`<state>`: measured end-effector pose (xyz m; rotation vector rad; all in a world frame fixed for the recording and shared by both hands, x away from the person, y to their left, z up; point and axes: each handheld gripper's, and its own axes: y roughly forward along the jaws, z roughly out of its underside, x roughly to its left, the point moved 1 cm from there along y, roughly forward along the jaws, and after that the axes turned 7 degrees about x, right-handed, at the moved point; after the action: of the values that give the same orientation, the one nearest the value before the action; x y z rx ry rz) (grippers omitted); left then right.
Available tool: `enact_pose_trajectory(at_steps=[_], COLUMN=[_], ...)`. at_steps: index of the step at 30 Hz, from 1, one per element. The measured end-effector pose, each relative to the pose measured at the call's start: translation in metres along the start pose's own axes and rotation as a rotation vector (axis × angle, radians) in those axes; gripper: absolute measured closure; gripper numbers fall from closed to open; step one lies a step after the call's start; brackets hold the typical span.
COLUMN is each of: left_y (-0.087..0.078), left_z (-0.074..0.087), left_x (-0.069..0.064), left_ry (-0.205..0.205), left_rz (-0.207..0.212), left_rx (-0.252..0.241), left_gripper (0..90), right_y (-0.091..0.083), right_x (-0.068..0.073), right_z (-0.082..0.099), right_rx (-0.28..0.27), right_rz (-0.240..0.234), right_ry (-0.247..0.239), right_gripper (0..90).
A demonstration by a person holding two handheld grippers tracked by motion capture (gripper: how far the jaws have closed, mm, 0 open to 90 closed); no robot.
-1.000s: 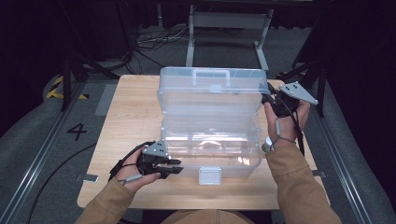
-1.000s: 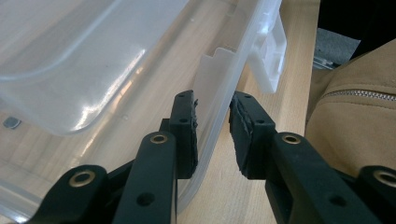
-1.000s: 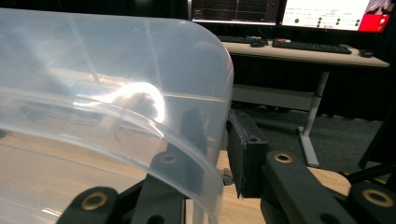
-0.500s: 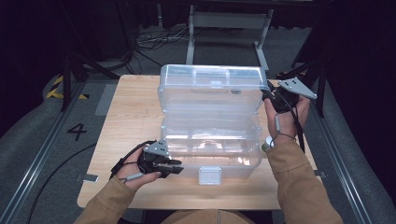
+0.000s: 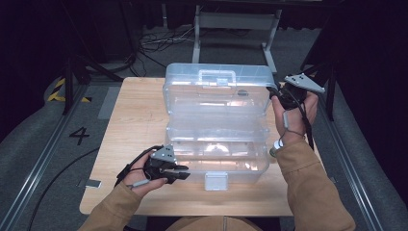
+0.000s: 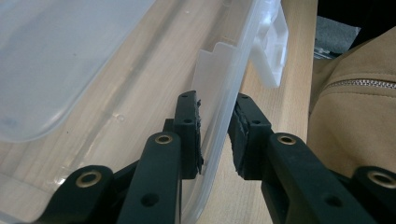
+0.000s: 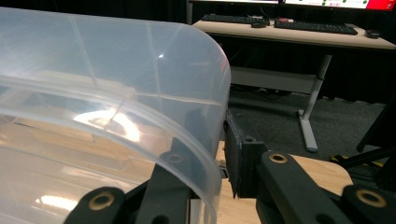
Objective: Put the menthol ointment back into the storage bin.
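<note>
A clear plastic box (image 5: 216, 159) stands on the wooden table (image 5: 139, 110), its hinged lid (image 5: 216, 94) raised at the far side and a white latch (image 5: 215, 181) on the front wall. My left gripper (image 5: 185, 172) sits at the box's near left corner. In the left gripper view it (image 6: 217, 135) is shut on the thin front wall (image 6: 219, 93), one pad on each side. My right gripper (image 5: 275, 94) holds the lid's right end. In the right gripper view it (image 7: 212, 158) is shut on the lid's curved rim (image 7: 116, 74), one jaw showing through the plastic.
A metal desk frame (image 5: 235, 21) and loose cables (image 5: 159, 41) lie on the floor beyond the table. A floor rail and a painted 4 (image 5: 79, 135) are at the left. The person's tan jacket (image 6: 355, 107) is close to the table's near edge.
My right hand has shifted a little toward the far side, taking the lid's right end with it. The left hand and the box base have stayed put.
</note>
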<state>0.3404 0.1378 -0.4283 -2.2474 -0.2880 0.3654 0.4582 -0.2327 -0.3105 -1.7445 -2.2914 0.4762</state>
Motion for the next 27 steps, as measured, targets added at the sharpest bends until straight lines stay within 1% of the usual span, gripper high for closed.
enact_pose_trajectory(at_steps=[7, 10, 13, 19, 27], left_y=[0.002, 0.002, 0.002, 0.002, 0.002], left_z=[-0.001, -0.001, -0.002, -0.002, -0.002], left_x=[0.0, 0.0, 0.0, 0.0, 0.0], left_ry=[-0.013, -0.016, -0.026, -0.027, -0.024], left_rz=[0.004, 0.003, 0.005, 0.004, 0.006], left_rx=[0.006, 0.011, 0.013, 0.011, 0.019], left_gripper=[73.9, 73.7, 73.5, 73.3, 73.4], right_y=[0.006, 0.009, 0.012, 0.016, 0.025], right_x=[-0.003, -0.005, -0.005, -0.004, -0.007], right_z=[-0.006, -0.007, -0.008, -0.009, -0.01], right_rx=[0.029, 0.038, 0.037, 0.041, 0.035], right_rz=[-0.01, -0.014, -0.009, 0.01, 0.012], right_ry=[-0.001, 0.005, 0.007, 0.017, 0.034], right_gripper=[79.1, 79.2, 79.4, 80.3, 80.8])
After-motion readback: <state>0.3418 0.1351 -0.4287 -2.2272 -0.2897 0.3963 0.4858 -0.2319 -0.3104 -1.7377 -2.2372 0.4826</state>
